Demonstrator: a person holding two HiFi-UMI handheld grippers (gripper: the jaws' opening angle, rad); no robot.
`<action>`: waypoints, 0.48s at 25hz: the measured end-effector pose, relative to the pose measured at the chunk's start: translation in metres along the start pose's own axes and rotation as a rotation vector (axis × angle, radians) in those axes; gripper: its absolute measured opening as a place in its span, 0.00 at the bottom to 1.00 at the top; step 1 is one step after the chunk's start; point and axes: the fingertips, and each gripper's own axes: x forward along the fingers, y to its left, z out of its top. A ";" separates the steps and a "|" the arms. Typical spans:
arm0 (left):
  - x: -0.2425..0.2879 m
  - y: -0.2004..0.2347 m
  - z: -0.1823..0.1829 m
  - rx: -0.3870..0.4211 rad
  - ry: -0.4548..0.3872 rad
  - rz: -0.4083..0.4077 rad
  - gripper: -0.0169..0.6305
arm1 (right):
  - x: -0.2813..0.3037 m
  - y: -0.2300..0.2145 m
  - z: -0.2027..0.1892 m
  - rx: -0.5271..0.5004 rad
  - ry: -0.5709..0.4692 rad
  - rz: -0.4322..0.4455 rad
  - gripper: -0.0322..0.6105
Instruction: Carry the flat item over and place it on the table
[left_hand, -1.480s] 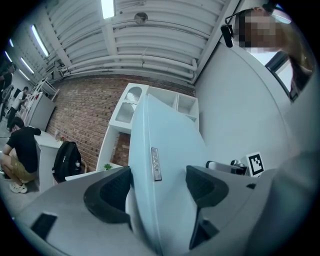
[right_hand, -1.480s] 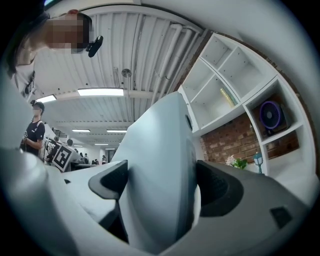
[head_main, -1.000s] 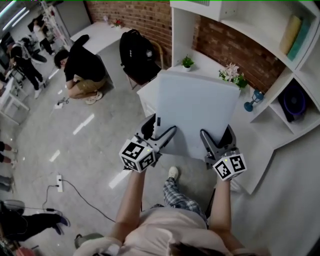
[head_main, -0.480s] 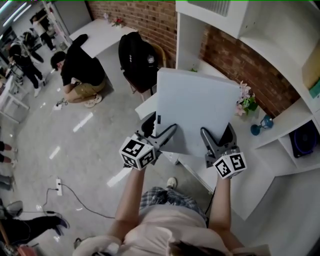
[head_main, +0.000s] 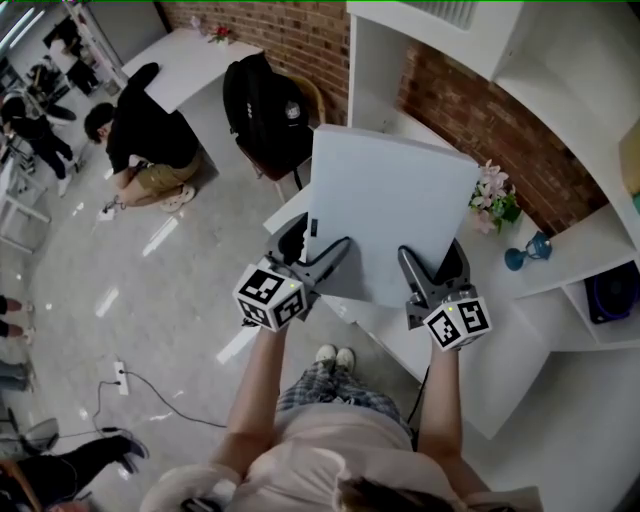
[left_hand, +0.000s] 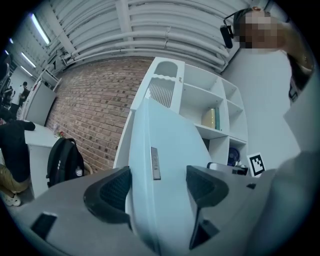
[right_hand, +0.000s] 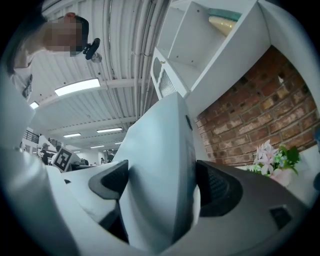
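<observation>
A large flat pale grey-blue panel (head_main: 388, 208) is held up in the air, tilted, above the edge of a white table (head_main: 500, 375). My left gripper (head_main: 318, 262) is shut on its near left edge and my right gripper (head_main: 427, 268) is shut on its near right edge. In the left gripper view the panel (left_hand: 165, 165) stands edge-on between the two dark pads, with a small grey strip on its edge. The panel (right_hand: 165, 170) fills the gap between the pads in the right gripper view too.
A pink flower pot (head_main: 492, 200) and a blue glass (head_main: 530, 250) stand on the white table by the brick wall (head_main: 500, 120). White shelves (head_main: 600, 100) rise on the right. A black backpack (head_main: 262, 110) rests on a chair; a person (head_main: 135, 130) crouches on the floor at left.
The person carrying the panel has stepped closer to the white table; the panel and both grippers keep the same hold, and the shelves and flowers have shifted right and down in view.
</observation>
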 end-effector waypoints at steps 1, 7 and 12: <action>0.004 0.004 -0.002 -0.006 0.006 -0.006 0.56 | 0.003 -0.003 -0.003 0.008 0.007 -0.008 0.72; 0.030 0.028 -0.025 -0.052 0.048 -0.008 0.56 | 0.023 -0.030 -0.029 0.058 0.075 -0.052 0.72; 0.046 0.052 -0.055 -0.107 0.092 0.007 0.56 | 0.038 -0.050 -0.063 0.112 0.162 -0.081 0.72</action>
